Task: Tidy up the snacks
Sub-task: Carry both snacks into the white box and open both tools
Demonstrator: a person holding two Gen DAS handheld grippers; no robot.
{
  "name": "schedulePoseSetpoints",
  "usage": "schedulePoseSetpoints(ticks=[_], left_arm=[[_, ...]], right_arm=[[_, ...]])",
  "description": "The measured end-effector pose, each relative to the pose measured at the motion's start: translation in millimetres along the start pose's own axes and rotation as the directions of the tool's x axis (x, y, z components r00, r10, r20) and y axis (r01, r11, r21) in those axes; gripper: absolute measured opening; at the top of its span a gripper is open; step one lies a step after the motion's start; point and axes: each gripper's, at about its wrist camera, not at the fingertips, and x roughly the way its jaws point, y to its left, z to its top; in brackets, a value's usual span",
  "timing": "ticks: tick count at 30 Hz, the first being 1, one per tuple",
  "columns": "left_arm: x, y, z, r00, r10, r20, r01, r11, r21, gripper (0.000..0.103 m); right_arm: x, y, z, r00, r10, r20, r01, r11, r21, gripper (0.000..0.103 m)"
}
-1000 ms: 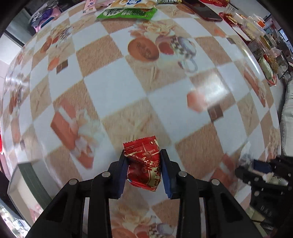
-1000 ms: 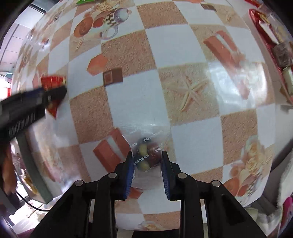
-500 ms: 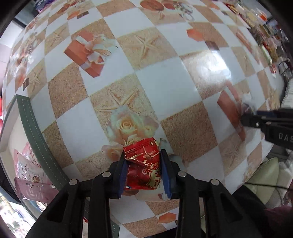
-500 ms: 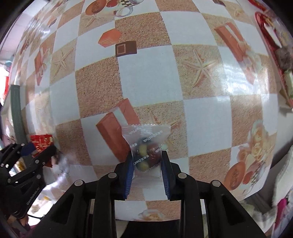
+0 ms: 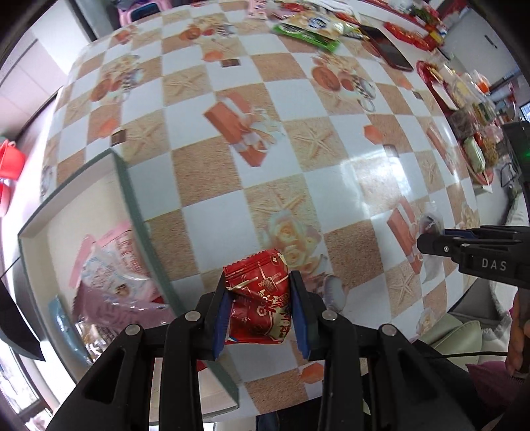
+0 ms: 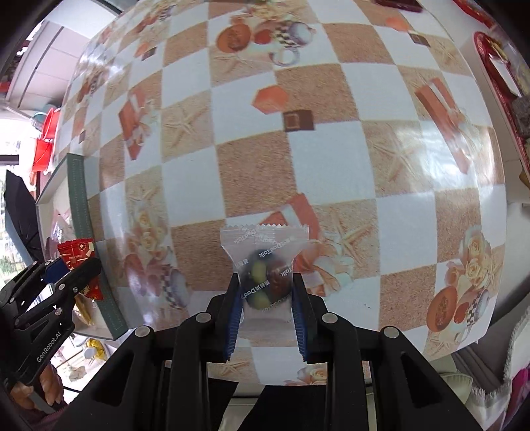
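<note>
My left gripper [image 5: 260,310] is shut on a red foil snack packet [image 5: 260,298] and holds it above the table's near edge, just right of a green-rimmed box [image 5: 132,199] that holds several snack packets [image 5: 106,275]. My right gripper [image 6: 265,301] is shut on a clear packet of mixed candies [image 6: 265,265] above the checkered table. The right gripper also shows in the left wrist view [image 5: 427,243], at the right. The left gripper with its red packet [image 6: 76,255] shows in the right wrist view at the left, by the box [image 6: 78,195].
The checkered tablecloth [image 5: 298,139] covers the table. Green and white snack bags [image 5: 308,28] and a dark phone [image 5: 389,53] lie at the far edge. A red tray [image 5: 463,109] of snacks runs along the right side. A pale cushion [image 5: 457,335] lies below the table edge.
My left gripper has swung left toward the box with the red packet; more of the box now shows. My right gripper has lifted and moved slightly left with the clear packet.
</note>
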Motion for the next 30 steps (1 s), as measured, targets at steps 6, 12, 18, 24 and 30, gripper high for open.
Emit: schedulePoseSetpoints(ticks=[6, 12, 18, 24, 30], left_arm=[[-9.3, 16.8, -19.2, 0.999, 0.027, 0.046, -0.023, 0.995, -0.096, 0.036], [-11.6, 40.3, -25.2, 0.996, 0.046, 0.075, -0.032, 0.981, -0.189, 0.036], [-20.2, 70.6, -36.5, 0.993, 0.072, 0.093, -0.045, 0.963, -0.266, 0.036], [-26.5, 101.7, -51.5, 0.99, 0.1, 0.099, -0.062, 0.94, -0.337, 0.036], [-29.8, 134.5, -68.8, 0.989, 0.116, 0.091, -0.069, 0.911, -0.406, 0.036]], right_arm=[[0.1, 46.5, 6.5, 1.0, -0.008, 0.004, 0.009, 0.993, -0.115, 0.03], [6.4, 74.0, 11.5, 1.0, -0.02, 0.013, 0.022, 0.974, -0.228, 0.03], [8.1, 115.1, 18.3, 0.999, -0.029, 0.016, 0.032, 0.945, -0.324, 0.03], [9.4, 164.8, 23.0, 1.0, -0.028, 0.012, 0.031, 0.905, -0.425, 0.03], [13.8, 219.0, 21.5, 1.0, -0.017, -0.002, 0.013, 0.855, -0.518, 0.03]])
